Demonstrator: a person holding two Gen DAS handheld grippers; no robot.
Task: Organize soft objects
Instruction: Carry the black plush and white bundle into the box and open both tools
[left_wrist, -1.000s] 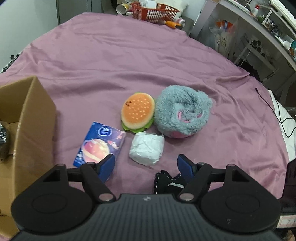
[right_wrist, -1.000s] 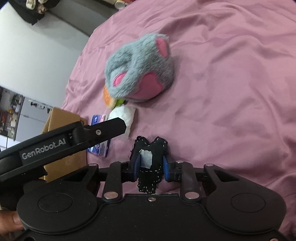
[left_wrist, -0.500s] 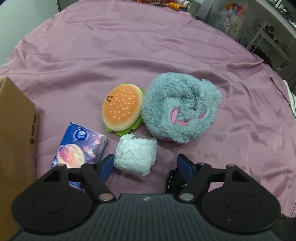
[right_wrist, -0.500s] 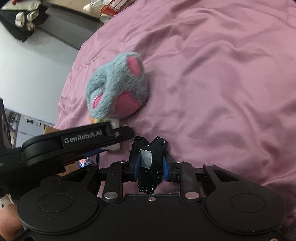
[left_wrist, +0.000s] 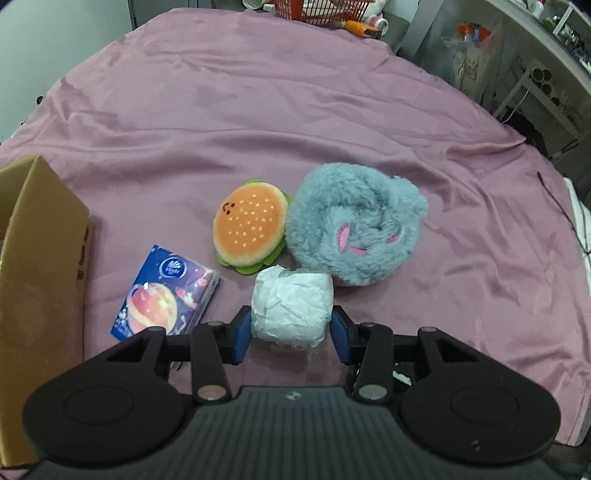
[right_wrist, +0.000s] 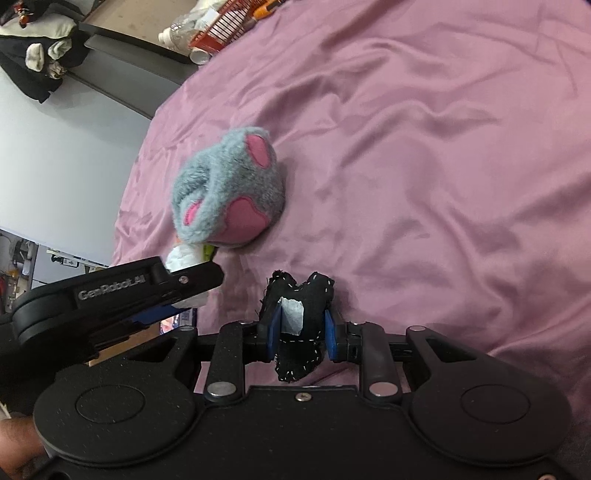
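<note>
Two tools are seen above a table draped in a purple cloth (left_wrist: 332, 122). The left tool (left_wrist: 291, 334) is set around a white crumpled bundle (left_wrist: 291, 308), its blue pads on either side of it; the left pad appears to touch the bundle, while a small gap shows at the right pad, so the fingers are apart rather than clamped. The right tool (right_wrist: 301, 328) is clamped on a small black stitched pouch (right_wrist: 299, 314) bearing a white tag, held near the cloth just right of the left tool. Just beyond the white bundle, a burger-shaped plush (left_wrist: 251, 232) lies touching a grey furry plush (left_wrist: 356, 229) with pink patches to its right. A blue tissue packet (left_wrist: 164, 295) lies flat to the left of the bundle, near a cardboard box (left_wrist: 40, 277) at the left edge. At the far edge of the table a red wire basket (left_wrist: 321, 9) is seen. Shelves with clutter (left_wrist: 517, 66) stand at the far right.
</note>
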